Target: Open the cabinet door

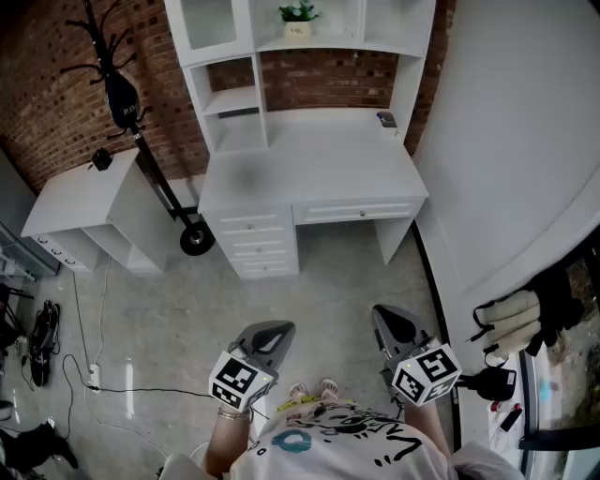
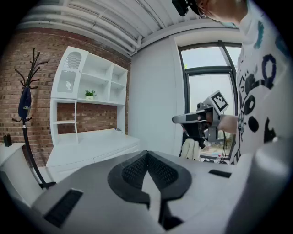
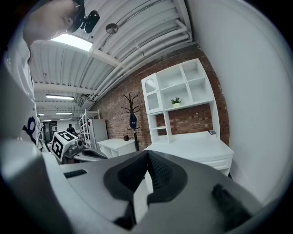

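A red-brown brick wall (image 1: 56, 84) backs the room, with a plain white wall (image 1: 506, 141) running along the right and a pale grey speckled floor (image 1: 328, 281) in front. Against the brick stands a wide white desk (image 1: 309, 159) with drawers beneath and a tall white shelf unit (image 1: 230, 103) on top of it. To its left is a low white side cabinet (image 1: 84, 202), and between the two stands a black coat stand (image 1: 103, 47) with a dark bag hanging on it.

The glass-paned white cabinet door (image 1: 208, 21) closes the top left compartment of the shelf unit. It sits flush with its frame. A small green potted plant (image 1: 298, 17) stands on the shelf just to its right.

A person near the camera holds both tools out over the floor, side by side and pointing toward the desk. The grey left gripper (image 1: 272, 330) has its jaws pressed together with nothing between them. The grey right gripper (image 1: 394, 319) is likewise closed and empty. The door lies well apart from both, high up across the floor, ahead and a little left of the left gripper.
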The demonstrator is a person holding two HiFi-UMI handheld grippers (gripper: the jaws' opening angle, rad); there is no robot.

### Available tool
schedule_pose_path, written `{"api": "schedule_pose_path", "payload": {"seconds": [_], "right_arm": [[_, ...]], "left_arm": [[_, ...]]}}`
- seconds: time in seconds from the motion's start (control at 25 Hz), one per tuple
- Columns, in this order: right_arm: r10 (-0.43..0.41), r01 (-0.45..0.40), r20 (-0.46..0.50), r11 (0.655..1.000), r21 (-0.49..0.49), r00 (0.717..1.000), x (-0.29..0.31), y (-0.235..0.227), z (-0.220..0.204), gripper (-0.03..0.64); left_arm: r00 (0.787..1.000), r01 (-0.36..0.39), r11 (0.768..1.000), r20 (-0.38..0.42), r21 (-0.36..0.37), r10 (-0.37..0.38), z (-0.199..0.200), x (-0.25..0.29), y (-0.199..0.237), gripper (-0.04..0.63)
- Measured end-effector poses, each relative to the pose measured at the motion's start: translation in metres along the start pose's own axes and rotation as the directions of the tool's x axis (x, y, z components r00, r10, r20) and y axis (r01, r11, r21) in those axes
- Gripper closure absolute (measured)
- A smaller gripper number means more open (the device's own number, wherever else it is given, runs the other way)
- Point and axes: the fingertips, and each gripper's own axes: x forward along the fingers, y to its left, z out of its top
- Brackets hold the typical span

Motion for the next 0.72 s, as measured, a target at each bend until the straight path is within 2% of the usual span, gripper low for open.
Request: {"api": "schedule_pose_path", "payload": {"seconds": [0.16,0.32,0.48,0.72], "right_arm": [[0.017,-0.017,-0.008,1.0,0.005,1.0,0.001,0.005,-0.003,0.591],[0.048,-0.049,-0.029,0.999,-0.018,0.998,0.005,0.012,-0.004,0.591],[0.076,-0.077,-0.03,0.997,-0.031,0.997,0.014,0.021,-0.004,0.591],[0.173,-0.173,0.049,0.985,-0.011,0.984,0.028,0.041,0.004,0.589]], "left_arm": [[1.0,-0.001,0.999,0.012,-0.033,0.001,0.0,-0.004,0.003,0.58],[0.999,-0.023,0.999,0.035,-0.045,0.025,0.006,-0.008,0.007,0.581],[0.999,-0.039,0.998,0.025,-0.044,0.04,0.002,-0.016,0.014,0.581],[0.998,-0.061,0.997,0.012,-0.055,0.061,-0.009,-0.029,0.026,0.58]]}}
